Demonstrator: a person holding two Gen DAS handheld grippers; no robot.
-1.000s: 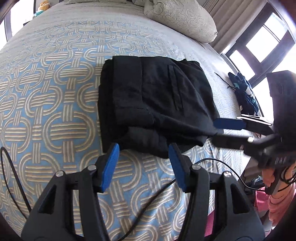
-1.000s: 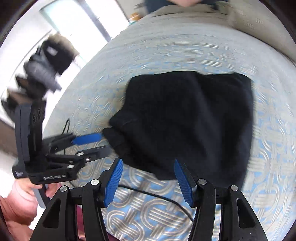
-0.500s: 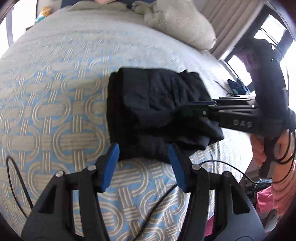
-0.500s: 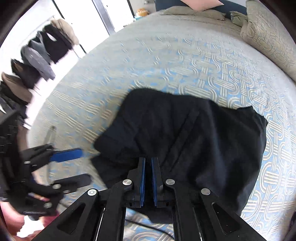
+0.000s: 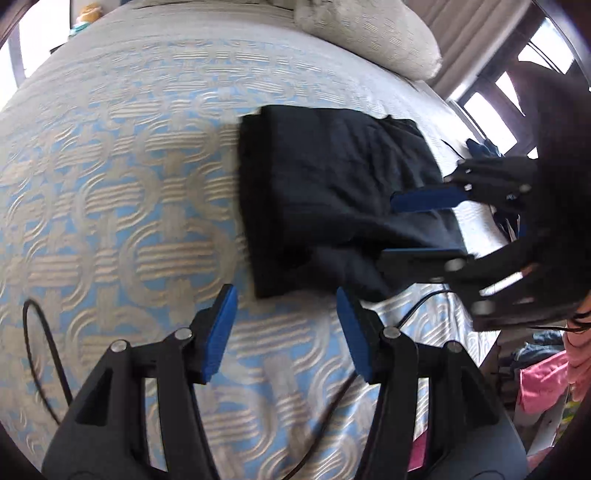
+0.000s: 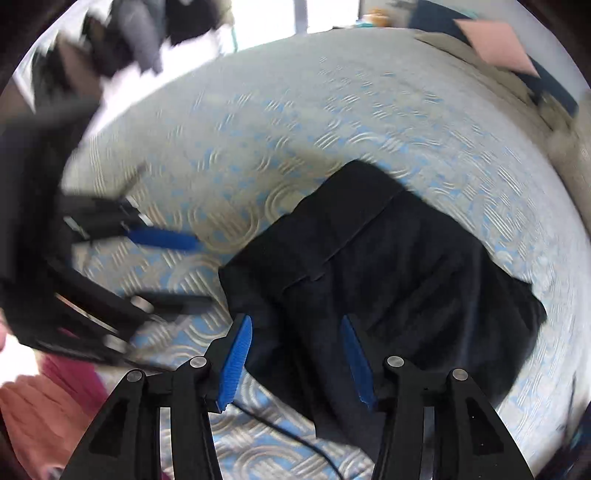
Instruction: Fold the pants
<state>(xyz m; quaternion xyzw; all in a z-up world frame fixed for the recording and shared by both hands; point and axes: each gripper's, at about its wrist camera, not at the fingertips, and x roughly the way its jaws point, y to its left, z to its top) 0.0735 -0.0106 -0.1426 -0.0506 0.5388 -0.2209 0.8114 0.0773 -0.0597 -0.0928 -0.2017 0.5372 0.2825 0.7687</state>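
Observation:
The black pants (image 5: pixel 332 192) lie folded into a rough rectangle on the blue and beige patterned bedspread (image 5: pixel 129 221). My left gripper (image 5: pixel 288 332) is open and empty, just short of the pants' near edge. My right gripper (image 5: pixel 417 225) comes in from the right, open, with its blue pads over the pants' right edge. In the right wrist view the pants (image 6: pixel 388 266) fill the middle, and the right gripper (image 6: pixel 295 358) is open above their near edge. The left gripper (image 6: pixel 181 269) shows blurred at the left, open.
A beige pillow (image 5: pixel 369 33) lies at the head of the bed. A black cable (image 5: pixel 40 350) runs over the bedspread near me. Dark clothing (image 5: pixel 484 147) lies by the window at the right. Pink fabric (image 5: pixel 539 380) sits beyond the bed's right edge.
My right gripper was shut over the pants half a second ago and has opened. It has drawn back to the pants' right edge. My left gripper has stayed open and shifted slightly.

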